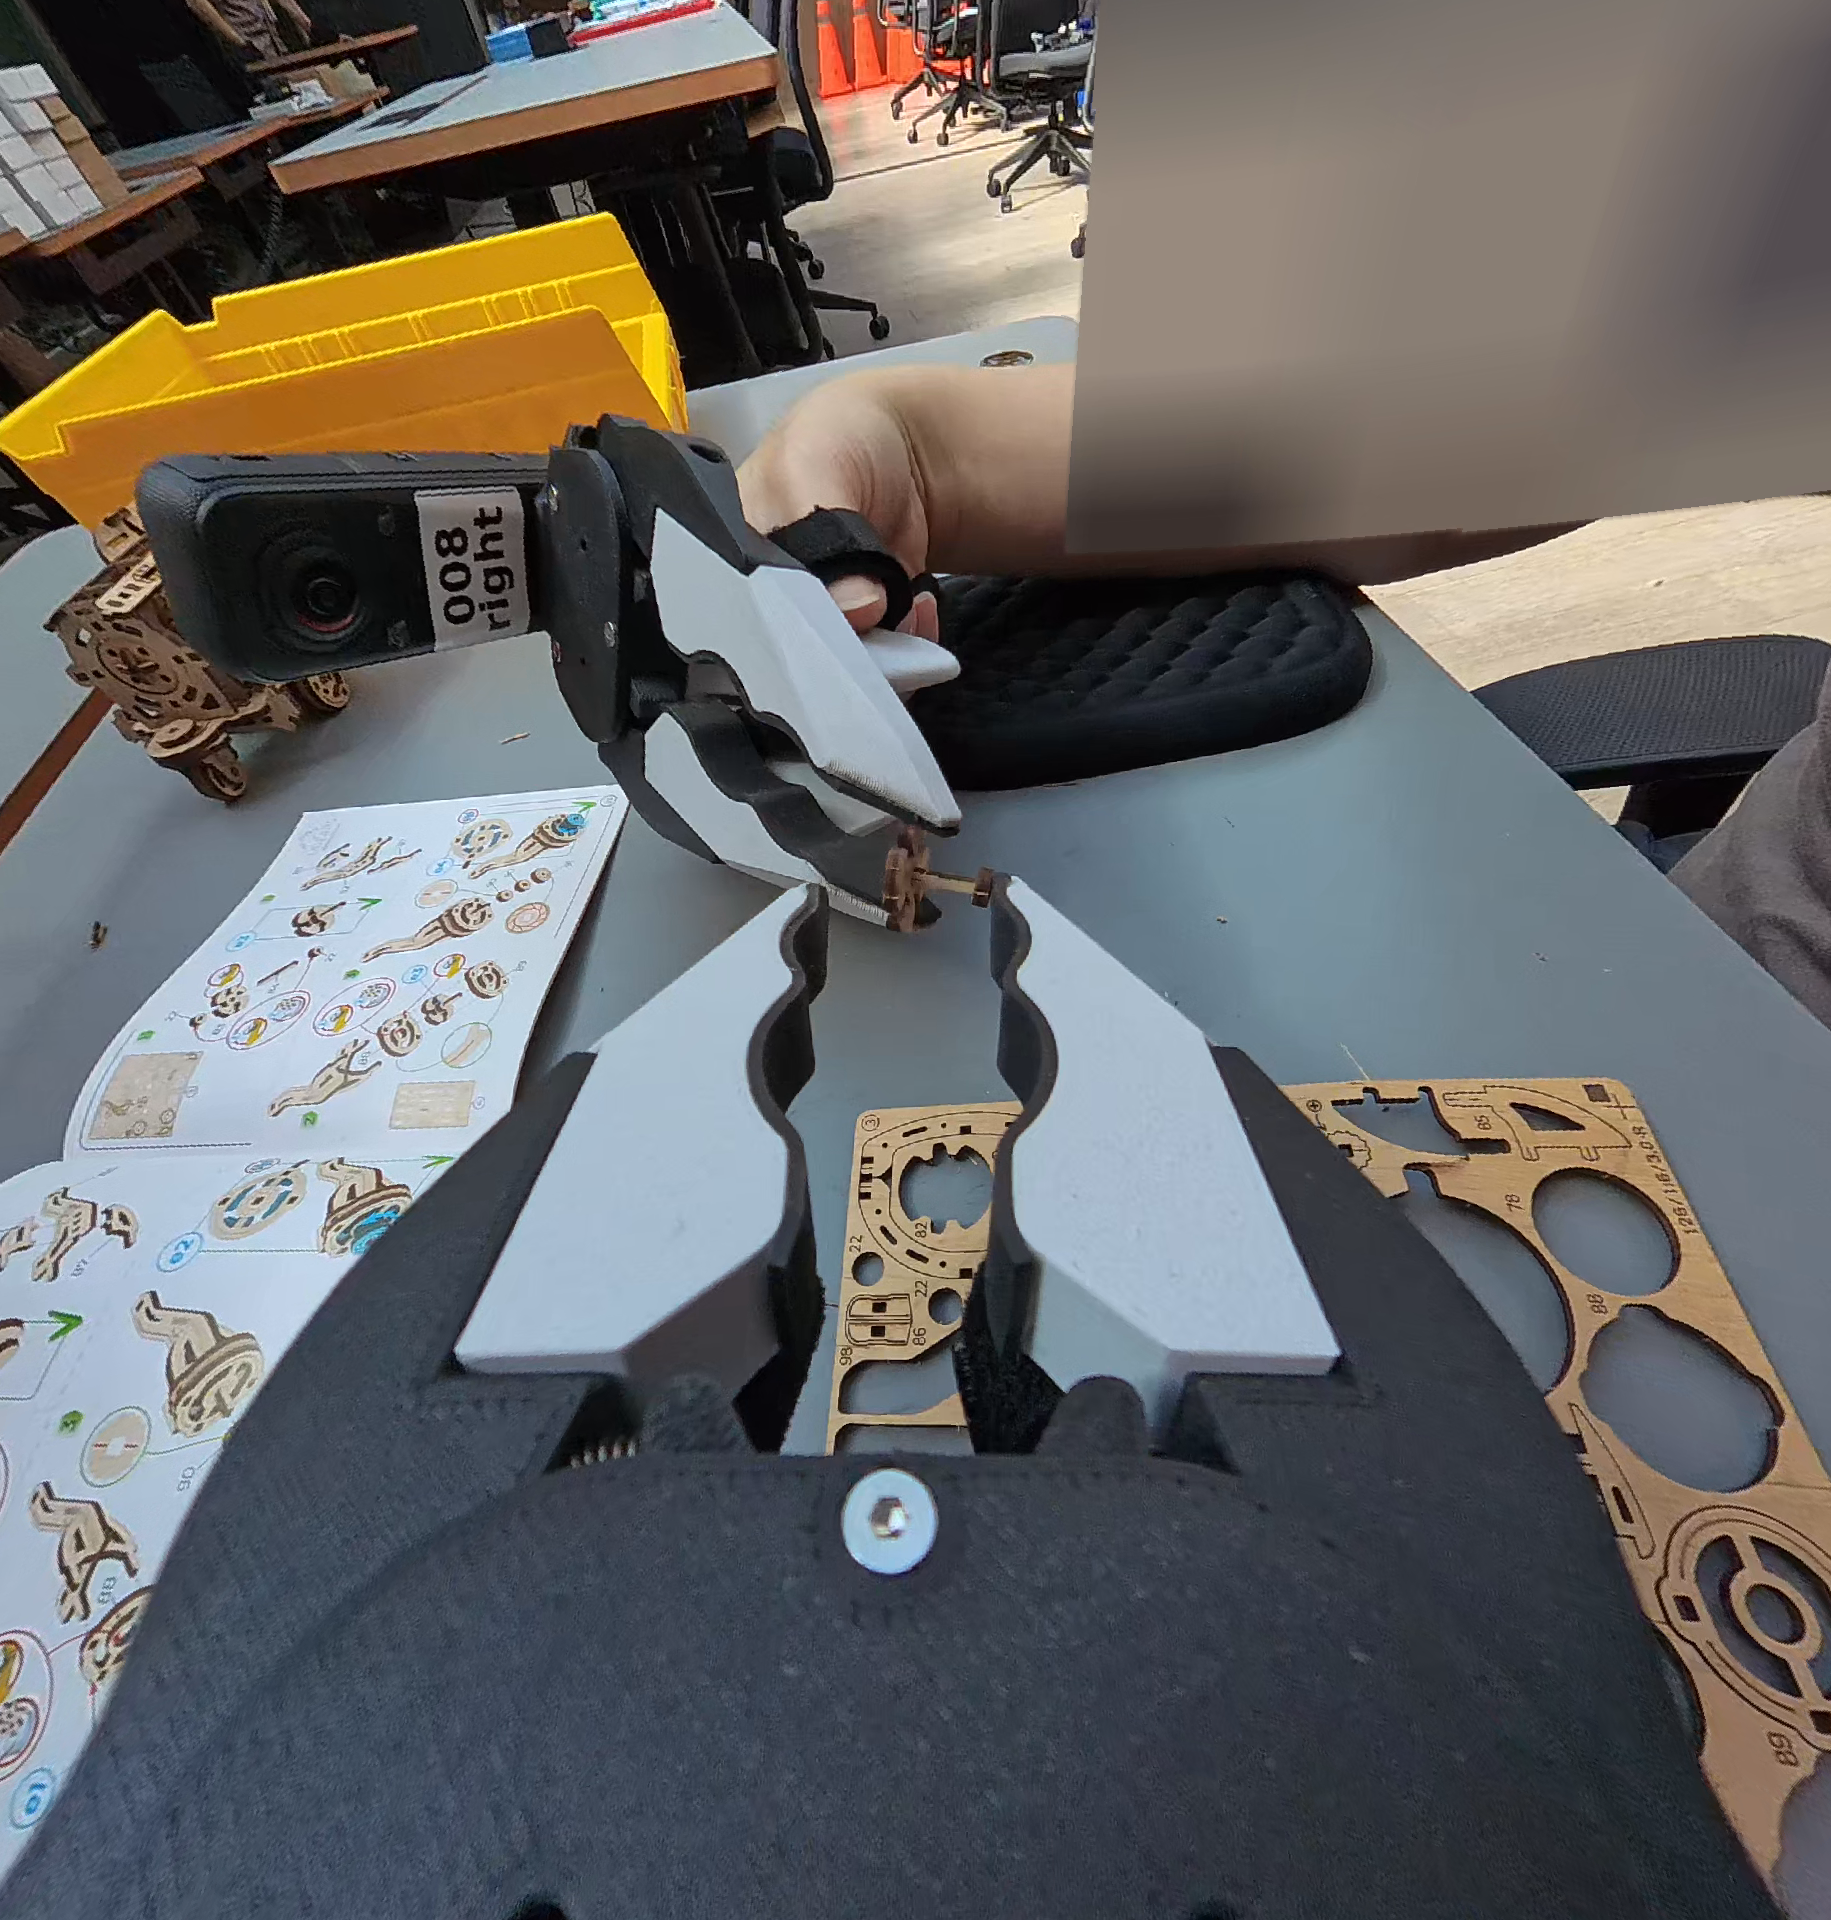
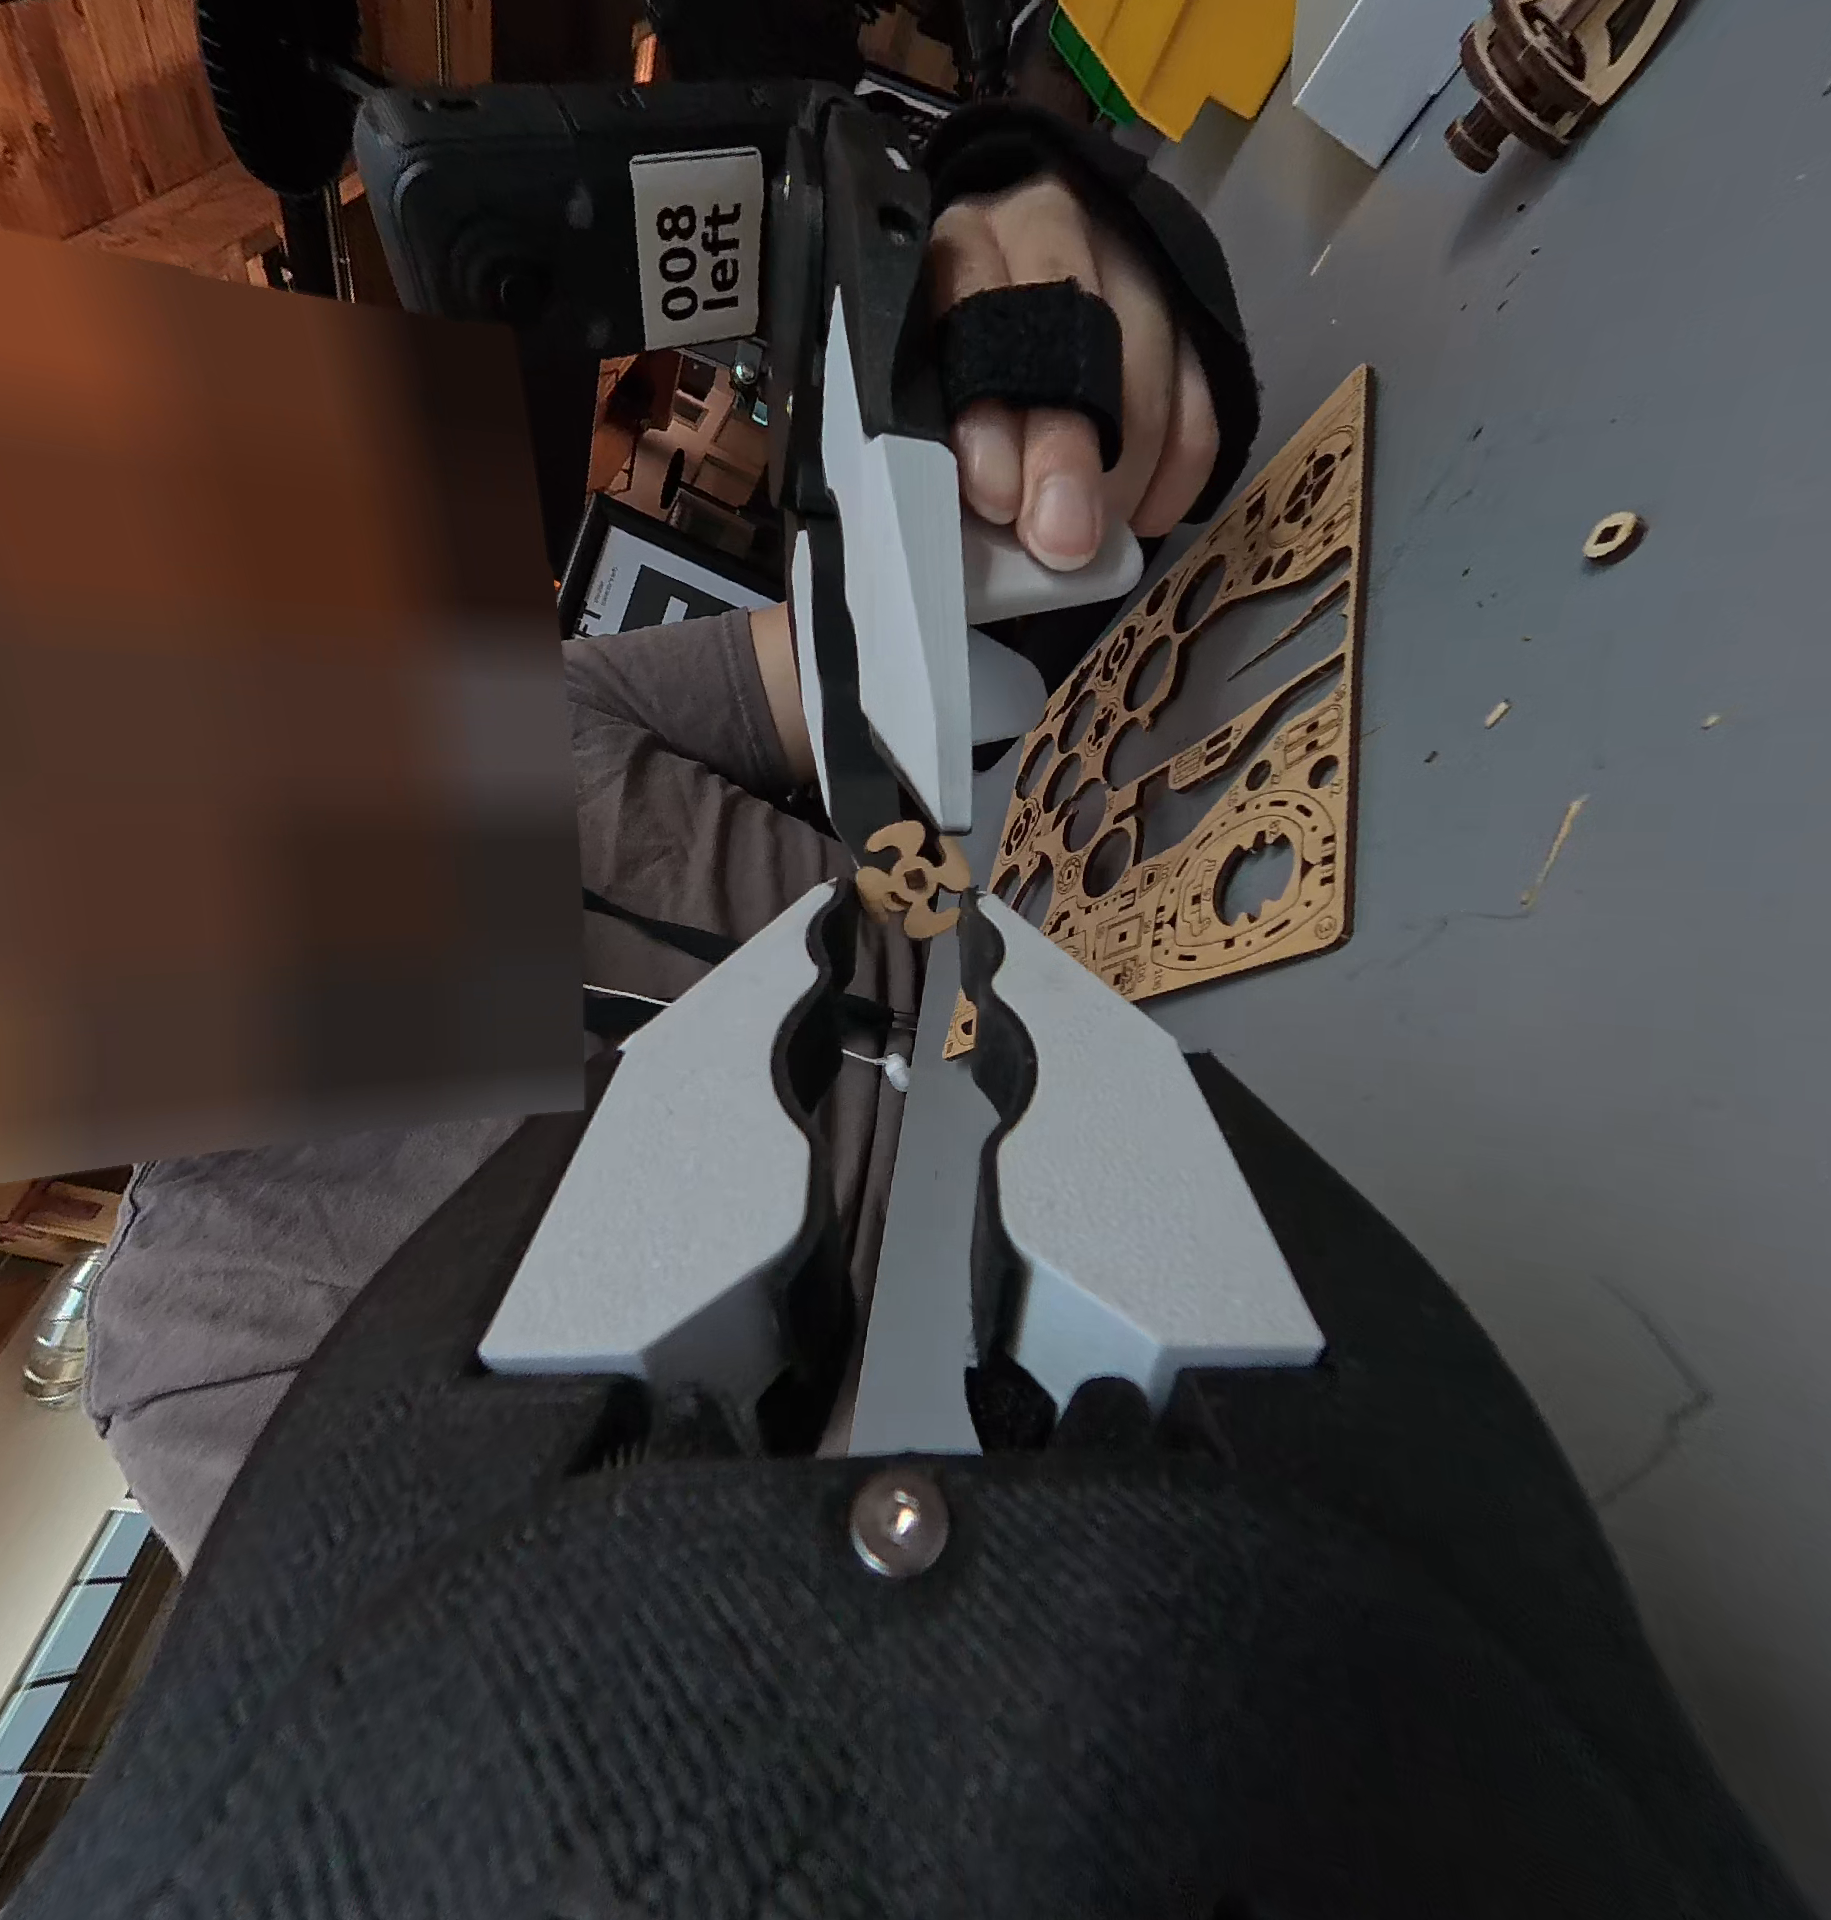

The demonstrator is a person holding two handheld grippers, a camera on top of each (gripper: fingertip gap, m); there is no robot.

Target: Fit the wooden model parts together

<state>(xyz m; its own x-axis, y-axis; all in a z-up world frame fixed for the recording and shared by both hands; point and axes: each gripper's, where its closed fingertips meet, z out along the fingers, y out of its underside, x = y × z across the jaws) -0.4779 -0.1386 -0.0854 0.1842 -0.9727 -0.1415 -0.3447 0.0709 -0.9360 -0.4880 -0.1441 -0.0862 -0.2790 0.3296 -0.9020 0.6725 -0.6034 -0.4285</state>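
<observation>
A small wooden cog wheel (image 1: 903, 881) sits on a thin axle (image 1: 950, 885) with a small wooden end piece (image 1: 984, 885). My right gripper (image 1: 903, 868) comes in from the upper left and is shut on the wheel's rim, just above the grey table (image 1: 1306, 935). In the right wrist view the wheel (image 2: 911, 883) faces the camera between my right gripper's tips (image 2: 909, 906). My left gripper (image 1: 911, 899) is partly open and straddles the axle lengthwise. Its right fingertip (image 1: 1010, 904) touches the end piece. It also shows edge-on in the right wrist view (image 2: 906, 831).
A laser-cut wooden parts sheet (image 1: 1513, 1299) lies under my left gripper. Instruction sheets (image 1: 350, 987) lie at left. A built wooden model (image 1: 163, 675) and yellow bins (image 1: 350, 353) stand at the far left. A black cushion (image 1: 1150, 675) lies behind. A loose wooden ring (image 2: 1612, 537) lies on the table. The grippers are tip to tip, or close to it.
</observation>
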